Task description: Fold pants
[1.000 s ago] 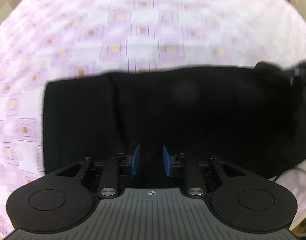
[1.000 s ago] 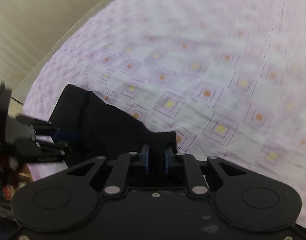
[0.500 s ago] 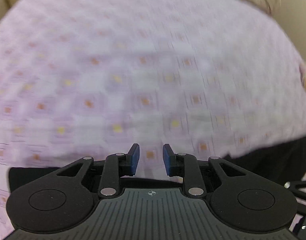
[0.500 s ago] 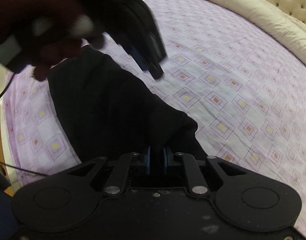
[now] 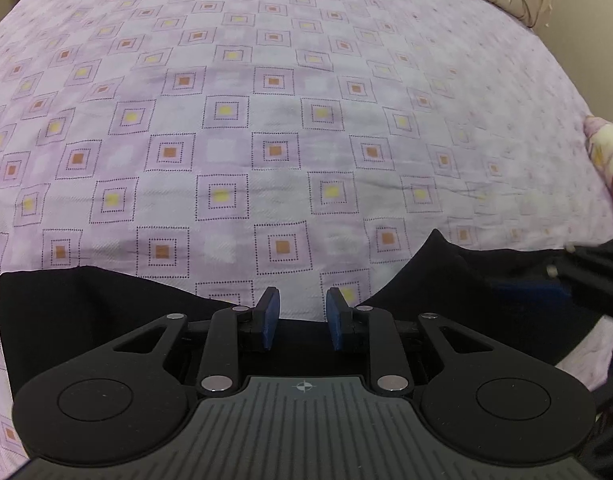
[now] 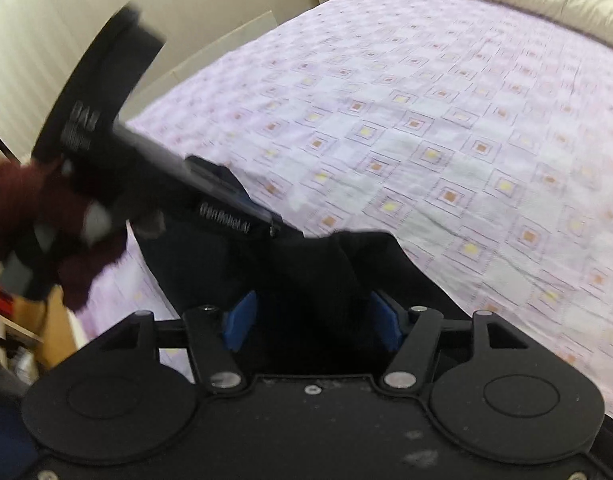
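Our left tongs (image 5: 302, 322) sit a bit open with nothing in them, and the black pants (image 5: 86, 312) lie on the bed (image 5: 266, 120) right under and to both sides. Our right tongs (image 6: 312, 322) gape wide, with pants fabric bunched loose between the pads (image 6: 240, 320), not pinched.

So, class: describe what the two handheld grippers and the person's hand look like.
Both the left gripper and the right gripper are matte black, with blue pads on the jaws, silver pivot screws and round side discs. The left has a ribbed grey panel with a crosshair mark. The hand wears maroon.
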`<state>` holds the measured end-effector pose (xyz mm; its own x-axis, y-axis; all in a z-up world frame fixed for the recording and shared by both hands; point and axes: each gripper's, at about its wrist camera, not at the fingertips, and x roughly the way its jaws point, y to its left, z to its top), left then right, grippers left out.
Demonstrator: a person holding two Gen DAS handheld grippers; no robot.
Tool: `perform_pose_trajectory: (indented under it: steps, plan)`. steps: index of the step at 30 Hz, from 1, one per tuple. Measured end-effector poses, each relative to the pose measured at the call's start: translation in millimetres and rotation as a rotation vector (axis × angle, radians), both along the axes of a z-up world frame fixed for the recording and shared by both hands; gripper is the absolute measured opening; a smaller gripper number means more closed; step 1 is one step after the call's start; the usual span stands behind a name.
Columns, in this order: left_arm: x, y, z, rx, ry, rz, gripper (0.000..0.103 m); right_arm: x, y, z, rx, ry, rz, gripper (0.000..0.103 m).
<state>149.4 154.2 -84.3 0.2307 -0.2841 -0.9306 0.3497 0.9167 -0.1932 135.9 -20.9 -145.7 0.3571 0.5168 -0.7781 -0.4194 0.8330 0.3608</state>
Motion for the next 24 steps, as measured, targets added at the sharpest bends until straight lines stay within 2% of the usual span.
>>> perform_pose_trajectory:
  steps: [6,8,9,10,12,14,17,18,21,22,24]
  plan:
    - [-5.5,2.1,0.1,-0.004,0.0,-0.002,0.025,24.8,-1.2,-7.4,0.088,0.09,0.057,0.066]
    - [-5.3,2.1,1.9,-0.001,-0.009,-0.007,0.025,29.1,2.3,-12.5,0.081,0.097,0.086,0.049]
    - [-5.8,2.6,5.1,0.008,-0.029,-0.009,0.025,29.8,2.2,-12.1,0.081,0.088,0.085,0.035]
    - [-6.1,4.4,9.7,0.016,-0.057,-0.005,0.025,33.1,2.7,-11.9,0.079,0.081,0.071,0.028]
    - [-6.4,13.4,20.5,0.018,-0.107,0.028,0.025,42.3,-2.9,-12.2,0.094,0.063,0.025,0.025]
    - [-7.1,26.2,25.2,0.016,-0.118,0.072,0.025,45.5,-13.4,-8.7,0.101,0.061,-0.031,0.024]
    - [-14.1,39.6,12.9,0.062,-0.064,0.077,0.025,51.5,-20.9,-11.8,0.102,0.065,-0.111,0.023]
    - [-18.5,42.1,4.4,0.087,-0.035,0.063,0.025,52.8,-21.2,-12.5,0.1,0.067,-0.13,0.019]
    - [-35.1,43.1,-27.8,0.192,0.074,-0.013,0.025,67.5,-15.8,-20.6,0.058,0.062,-0.169,0.015]
    - [-42.9,43.8,-36.5,0.208,0.087,-0.035,0.025,70.6,-14.1,-22.6,0.035,0.061,-0.177,0.013]
    - [-55.3,42.7,-35.7,0.213,0.031,-0.064,0.025,78.2,-9.0,-29.6,-0.007,0.064,-0.182,0.012]
